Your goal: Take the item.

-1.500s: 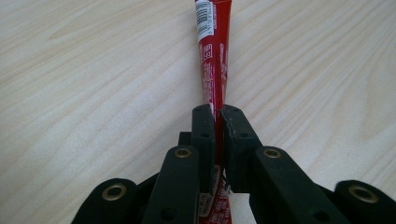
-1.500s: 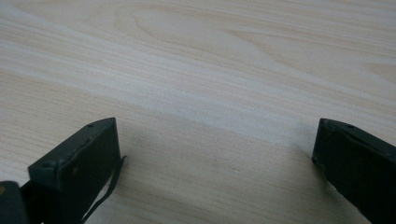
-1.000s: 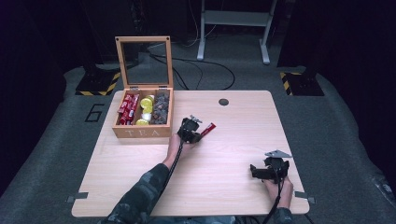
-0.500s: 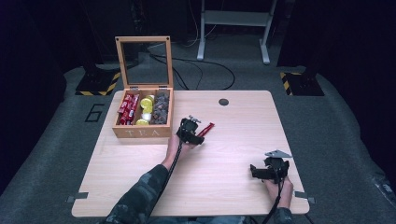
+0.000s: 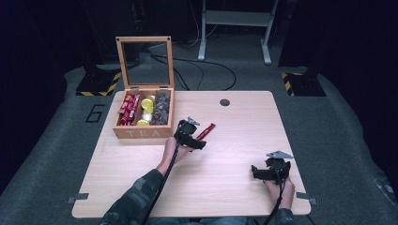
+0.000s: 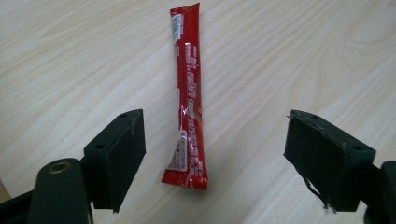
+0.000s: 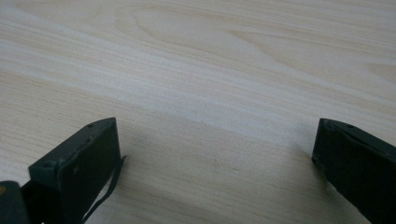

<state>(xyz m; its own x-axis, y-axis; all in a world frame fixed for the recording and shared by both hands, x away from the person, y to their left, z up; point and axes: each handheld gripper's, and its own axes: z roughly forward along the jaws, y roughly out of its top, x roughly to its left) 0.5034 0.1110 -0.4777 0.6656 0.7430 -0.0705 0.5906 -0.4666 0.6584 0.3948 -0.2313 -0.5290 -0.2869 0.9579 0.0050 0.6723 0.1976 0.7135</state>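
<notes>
A red sachet stick (image 6: 188, 98) lies flat on the wooden table (image 5: 234, 136), just right of the open tea box (image 5: 143, 132). The left gripper (image 6: 215, 154) hovers over the sachet's near end with its jaws spread wide, touching nothing. The right gripper (image 7: 215, 163), well apart near the table's front right, also has its 2 jaws wide apart over bare wood

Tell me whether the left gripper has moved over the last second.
No. In the high view the left gripper sits at the same spot just right of the tea box, over the red sachet, jaws open.
</notes>
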